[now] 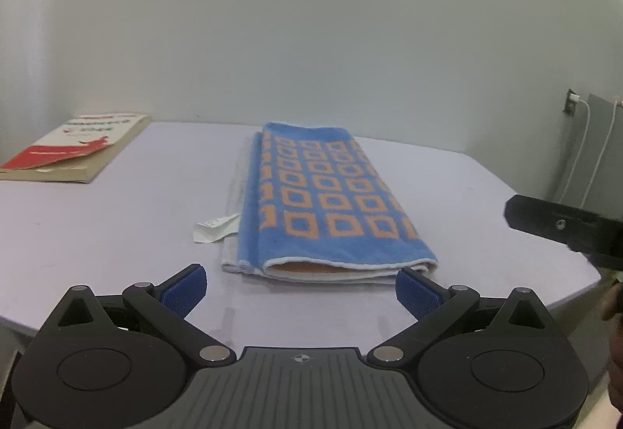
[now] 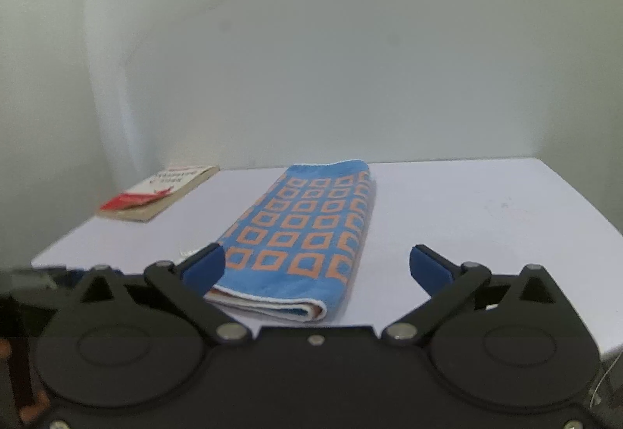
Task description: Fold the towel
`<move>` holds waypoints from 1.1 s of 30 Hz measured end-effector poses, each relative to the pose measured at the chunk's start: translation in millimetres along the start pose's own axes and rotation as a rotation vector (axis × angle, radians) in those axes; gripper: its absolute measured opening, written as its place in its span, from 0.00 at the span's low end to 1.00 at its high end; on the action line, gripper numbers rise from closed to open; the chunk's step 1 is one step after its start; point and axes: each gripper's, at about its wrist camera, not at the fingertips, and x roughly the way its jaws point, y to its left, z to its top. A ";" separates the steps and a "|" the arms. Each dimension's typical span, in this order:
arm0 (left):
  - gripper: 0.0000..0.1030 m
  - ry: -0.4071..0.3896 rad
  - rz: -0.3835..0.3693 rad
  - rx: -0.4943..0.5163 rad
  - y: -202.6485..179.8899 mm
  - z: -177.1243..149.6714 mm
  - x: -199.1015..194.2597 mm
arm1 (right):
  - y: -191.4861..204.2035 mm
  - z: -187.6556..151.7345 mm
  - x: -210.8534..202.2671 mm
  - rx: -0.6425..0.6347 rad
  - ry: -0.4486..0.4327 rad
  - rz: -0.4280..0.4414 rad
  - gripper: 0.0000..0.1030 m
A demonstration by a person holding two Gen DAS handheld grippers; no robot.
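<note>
the towel (image 1: 331, 195) lies folded into a long narrow stack near the middle of the table (image 1: 117, 234), blue with orange squares on top, its layered short end facing the cameras. a white tag (image 1: 214, 228) pokes out from its left side, and a paler layer shows along that same edge, so the layers are not quite flush. a book (image 1: 74, 146) rests well apart at the far left corner.

the fold looks finished, or one fold short of it. if another is wanted, the near end should be pinched at both corners through all layers and carried level to the far end, so the stack does not skew; tucking the tag under would tidy it.

the left gripper (image 1: 300, 286) sits just in front of the towel's near end, tilted gently down, its blue pads spread wide with nothing between them. the right gripper (image 2: 317, 267) is off to the right side, likewise released and empty; its left pad overlaps the towel's corner in its own view, though i cannot tell if it touches.
</note>
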 end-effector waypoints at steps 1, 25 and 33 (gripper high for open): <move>1.00 -0.007 0.007 0.016 -3.3 -1.5 -3.2 | 0.6 -1.7 0.8 0.009 -0.001 -0.005 0.99; 1.00 -0.097 0.176 0.068 -6.3 -19.0 -29.3 | 28.7 -42.6 -13.4 -0.012 0.001 -0.280 0.99; 1.00 -0.059 0.198 0.086 -7.2 -25.8 -16.0 | 42.9 -52.9 -6.9 -0.087 0.023 -0.302 0.99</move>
